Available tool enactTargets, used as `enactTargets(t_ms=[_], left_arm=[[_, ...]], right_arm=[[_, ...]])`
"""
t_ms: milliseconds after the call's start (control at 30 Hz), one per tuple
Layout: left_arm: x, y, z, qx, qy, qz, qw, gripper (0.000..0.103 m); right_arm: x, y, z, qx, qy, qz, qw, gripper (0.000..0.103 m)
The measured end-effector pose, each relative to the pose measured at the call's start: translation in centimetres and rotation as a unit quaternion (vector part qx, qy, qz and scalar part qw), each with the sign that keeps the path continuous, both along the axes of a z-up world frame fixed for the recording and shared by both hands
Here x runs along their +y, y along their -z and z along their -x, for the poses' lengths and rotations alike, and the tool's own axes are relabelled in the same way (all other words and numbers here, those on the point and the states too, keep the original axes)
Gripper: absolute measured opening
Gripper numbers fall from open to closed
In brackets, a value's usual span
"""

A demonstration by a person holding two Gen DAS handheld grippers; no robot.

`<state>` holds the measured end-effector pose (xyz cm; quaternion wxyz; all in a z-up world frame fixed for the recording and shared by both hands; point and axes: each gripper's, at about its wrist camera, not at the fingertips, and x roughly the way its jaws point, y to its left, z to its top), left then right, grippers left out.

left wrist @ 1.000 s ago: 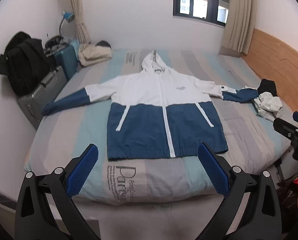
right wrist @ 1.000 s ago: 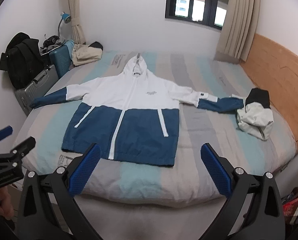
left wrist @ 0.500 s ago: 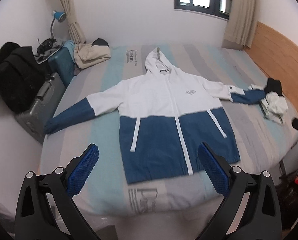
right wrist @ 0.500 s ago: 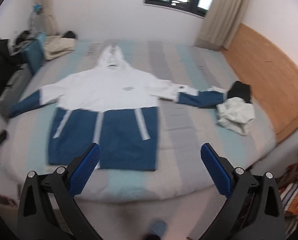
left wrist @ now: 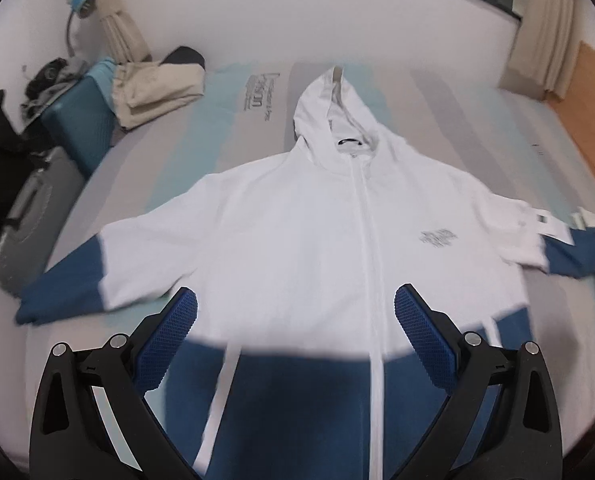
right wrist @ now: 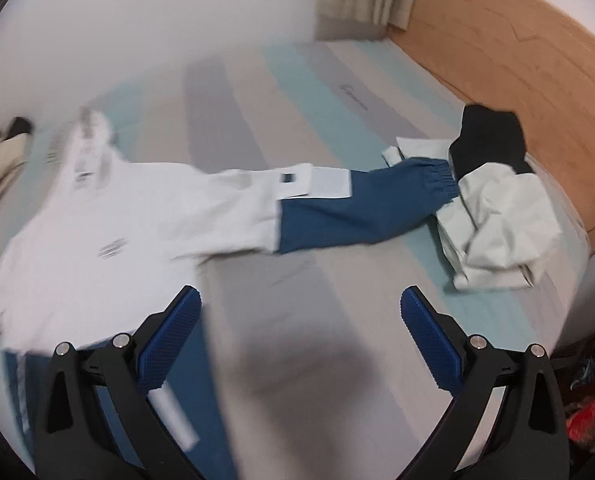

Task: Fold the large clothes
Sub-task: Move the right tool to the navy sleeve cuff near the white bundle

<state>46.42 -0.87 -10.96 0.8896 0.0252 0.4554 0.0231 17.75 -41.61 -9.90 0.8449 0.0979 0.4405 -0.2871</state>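
- On the striped bed (left wrist: 233,128), the white-and-blue hooded jacket (left wrist: 317,232) lies flat, front up, both sleeves spread out.
- It looks light, soft and slippery; the blue cuff (right wrist: 437,176) seems a good hold.
- Left hand-held gripper (left wrist: 295,344) and right hand-held gripper (right wrist: 299,340) gape wide, holding nothing.

White/navy hooded jacket (left wrist: 317,216), grey & pale-blue striped bed (right wrist: 297,80), blue claw pads (left wrist: 169,340).

White/navy hooded jacket (left wrist: 297,240) flat on bed, zipped, sleeves out.
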Motion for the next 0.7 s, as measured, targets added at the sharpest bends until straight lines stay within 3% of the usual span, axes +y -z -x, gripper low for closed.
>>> enactTargets(t_ms=[167, 233, 333, 567, 700], left_arm=[[-0.1, 9.0, -9.2, 0.03, 0.0, -0.023, 0.9993, 0.097], [-0.4, 11.4, -11.5, 0.027, 0.019, -0.039, 0.9987, 0.097], [-0.9, 14.4, -14.6, 0.039, 0.033, -0.056, 0.9971, 0.096], [-0.7, 18.9, -18.1, 0.081, 0.026, -0.062, 0.9944, 0.096], [-0.9, 20.0, -18.5, 0.088, 0.021, -0.064, 0.9938, 0.096]], right_arm=[[-8.4, 5.6, -3.5, 0.028, 0.07, 0.058, 0.995, 0.096], [-12.2, 7.3, -5.0, 0.052, 0.106, 0.08, 0.99, 0.096], [-17.2, 8.1, -6.4, 0.054, 0.152, 0.093, 0.983, 0.096], [-24.9, 11.5, -9.1, 0.083, 0.201, 0.081, 0.973, 0.096], [-26.7, 12.2, -8.6, 0.094, 0.255, 0.097, 0.958, 0.096]])
